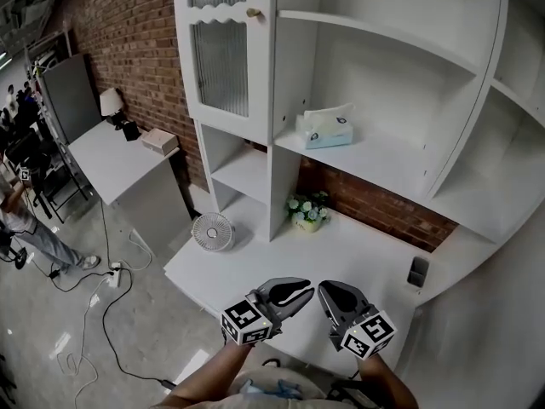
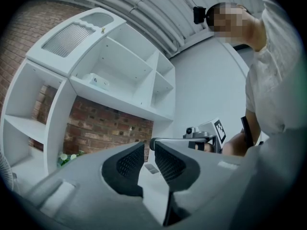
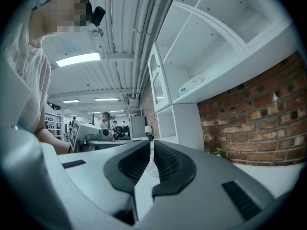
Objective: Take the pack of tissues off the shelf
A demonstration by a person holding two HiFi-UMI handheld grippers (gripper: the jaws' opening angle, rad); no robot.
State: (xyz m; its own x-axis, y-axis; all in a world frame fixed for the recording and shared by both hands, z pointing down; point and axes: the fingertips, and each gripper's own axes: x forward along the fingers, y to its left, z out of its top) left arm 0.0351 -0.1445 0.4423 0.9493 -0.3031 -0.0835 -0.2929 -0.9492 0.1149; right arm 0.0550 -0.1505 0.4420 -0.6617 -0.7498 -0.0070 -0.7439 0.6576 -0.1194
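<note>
1. Head view: the pack of tissues [image 1: 328,129] sits on the shelf [image 1: 375,156], untouched, so this looks like the approach!
2. Well below the shelf, the left gripper [image 1: 300,296] has its jaws slightly parted with nothing between them. The right gripper [image 1: 330,291] is closed and empty.
3. Next, I reckon: rise to shelf level, spread the jaws wide, straddle the soft pack.

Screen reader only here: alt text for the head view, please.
The pack of tissues sits untouched on a white shelf. Below it, the left gripper and right gripper hover side by side, empty, at the white counter's near edge. A fan and potted flowers stand on the counter.
</note>
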